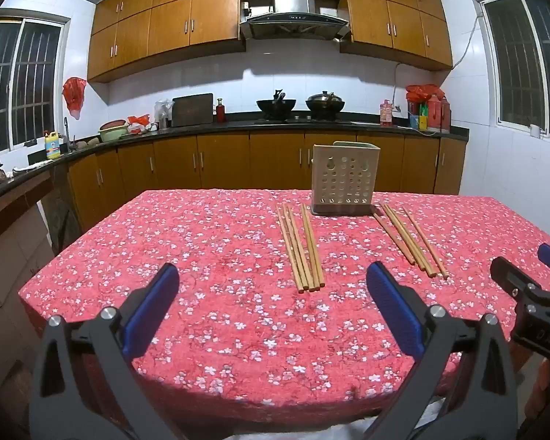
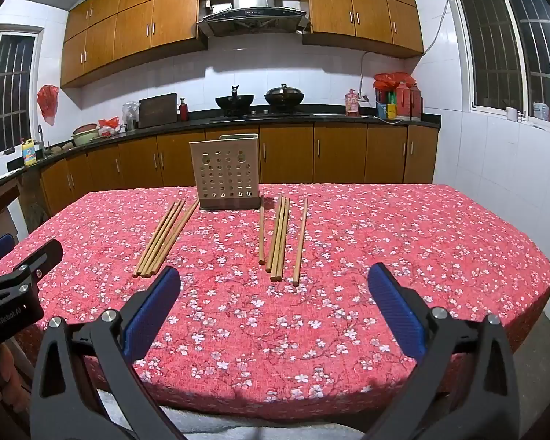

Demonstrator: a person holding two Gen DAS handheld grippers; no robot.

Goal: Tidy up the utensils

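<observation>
Over the near edge of the bench (image 1: pixel 91 242), draped in red flowered cloth, the left gripper (image 1: pixel 271 308) hangs with fingers spread wide, empty. Four wooden chopsticks (image 1: pixel 300 249) lie left of the perforated beige holder (image 1: pixel 344 181), four more (image 2: pixel 280 238) to its right. The right gripper (image 2: pixel 273 308) gapes empty too. Better to pinch one bundle mid-length. One casing seems to read "GenRobot.AI".

Chopstick bundles (image 1: pixel 300 247) (image 1: pixel 409 236) flank the holder (image 1: pixel 344 183) (both lying flat) on the table (image 1: pixel 201 256).

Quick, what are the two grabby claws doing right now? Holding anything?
Left gripper: open wide, holding nothing, above the tablecloth.
Right gripper: open wide, holding nothing; the chopsticks lie untouched ahead of it.
</observation>
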